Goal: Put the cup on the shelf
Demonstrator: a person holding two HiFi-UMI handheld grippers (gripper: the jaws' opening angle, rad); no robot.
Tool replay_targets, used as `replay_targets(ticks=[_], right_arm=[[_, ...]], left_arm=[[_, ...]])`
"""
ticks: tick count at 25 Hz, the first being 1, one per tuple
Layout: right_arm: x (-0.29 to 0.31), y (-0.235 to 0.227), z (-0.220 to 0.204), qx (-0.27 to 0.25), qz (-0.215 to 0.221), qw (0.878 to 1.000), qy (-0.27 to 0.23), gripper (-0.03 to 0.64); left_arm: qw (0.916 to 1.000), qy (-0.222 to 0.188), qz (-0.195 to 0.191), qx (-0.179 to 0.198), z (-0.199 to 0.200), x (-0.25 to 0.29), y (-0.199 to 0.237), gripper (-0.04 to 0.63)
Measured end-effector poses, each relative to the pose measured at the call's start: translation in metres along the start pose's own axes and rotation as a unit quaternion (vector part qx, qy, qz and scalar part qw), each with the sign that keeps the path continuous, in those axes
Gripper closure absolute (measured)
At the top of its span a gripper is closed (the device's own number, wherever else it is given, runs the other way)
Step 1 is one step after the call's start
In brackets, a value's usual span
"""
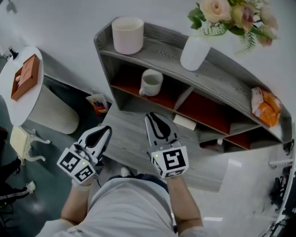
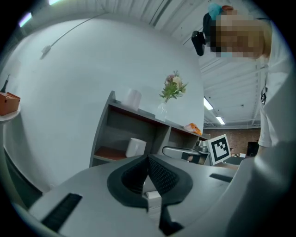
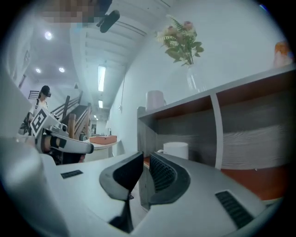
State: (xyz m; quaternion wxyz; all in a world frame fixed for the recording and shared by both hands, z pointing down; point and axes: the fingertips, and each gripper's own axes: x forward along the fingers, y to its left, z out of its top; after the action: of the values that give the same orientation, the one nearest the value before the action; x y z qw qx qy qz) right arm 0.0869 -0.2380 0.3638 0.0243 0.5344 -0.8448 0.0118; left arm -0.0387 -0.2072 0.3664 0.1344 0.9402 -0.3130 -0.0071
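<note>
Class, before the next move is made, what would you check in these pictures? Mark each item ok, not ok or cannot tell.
1. The cup stands upright in the left compartment of the shelf: ok.
2. The left tool is shut and holds nothing: ok.
3. The right tool is shut and holds nothing: ok.
4. Both tools are apart from the cup: ok.
5. The vase on the top board is upright: ok.
6. The cup sits well back from the compartment's edge: cannot tell.

flowers (image 1: 217, 10) cut by top edge; items (image 1: 212, 144) low in shelf (image 1: 162, 42) indistinct
</note>
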Motion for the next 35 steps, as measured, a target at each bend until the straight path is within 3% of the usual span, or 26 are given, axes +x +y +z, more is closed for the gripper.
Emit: replay_targets(ticks=[15,35], right_arm=[[-0.034,0.021,0.017,0.015,0.002,0.999,-0.035,0.569],[-0.039,0.028,0.009,0.026,0.019,0.999,-0.031,0.574]], left_arm=[[0.9983,0.002,-0.058,0.009,0.000,0.031,-0.029,0.578],[0.9990,0.006,-0.043,0.012,-0.006,0.025,-0.035,0.578]])
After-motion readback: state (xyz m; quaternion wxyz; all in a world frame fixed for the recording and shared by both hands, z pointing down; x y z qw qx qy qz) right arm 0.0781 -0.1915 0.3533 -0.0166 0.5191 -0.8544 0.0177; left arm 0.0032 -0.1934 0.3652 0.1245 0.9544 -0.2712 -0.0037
